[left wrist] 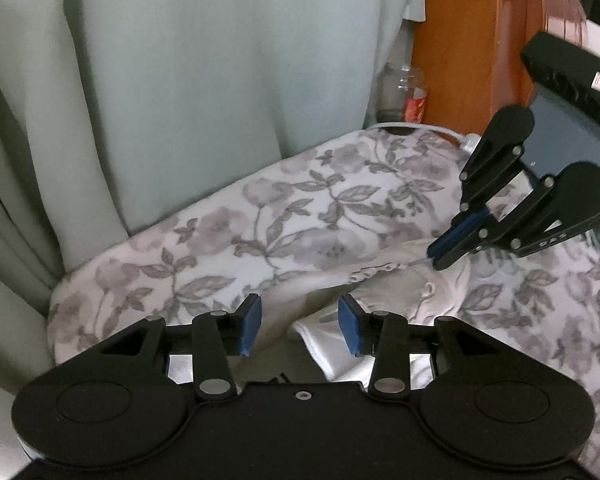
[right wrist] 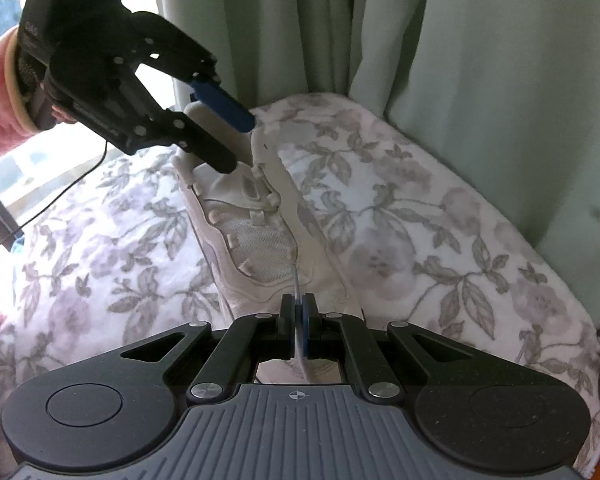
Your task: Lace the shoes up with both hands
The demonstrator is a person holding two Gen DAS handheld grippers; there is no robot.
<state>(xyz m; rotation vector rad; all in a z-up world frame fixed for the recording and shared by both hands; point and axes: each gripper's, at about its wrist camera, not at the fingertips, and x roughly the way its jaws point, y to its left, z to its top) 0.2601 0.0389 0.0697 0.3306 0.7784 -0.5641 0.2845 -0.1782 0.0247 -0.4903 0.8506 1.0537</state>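
While your left gripper [right wrist: 236,144] hangs with its blue-padded jaws apart and nothing between them, the white sneaker [right wrist: 256,236] lies on the floral bedspread [right wrist: 420,220], well in from its edges. Its long axis runs from the heel near that gripper towards your right gripper [right wrist: 299,320] at the toe. It looks pale, with a mesh tongue, smooth side panels and small loop eyelets. Your right gripper is clamped on the thin white shoelace [right wrist: 296,276].

Shoe [right wrist: 256,236] matt mesh cloth; floral blanket [right wrist: 420,240] soft, fuzzy.
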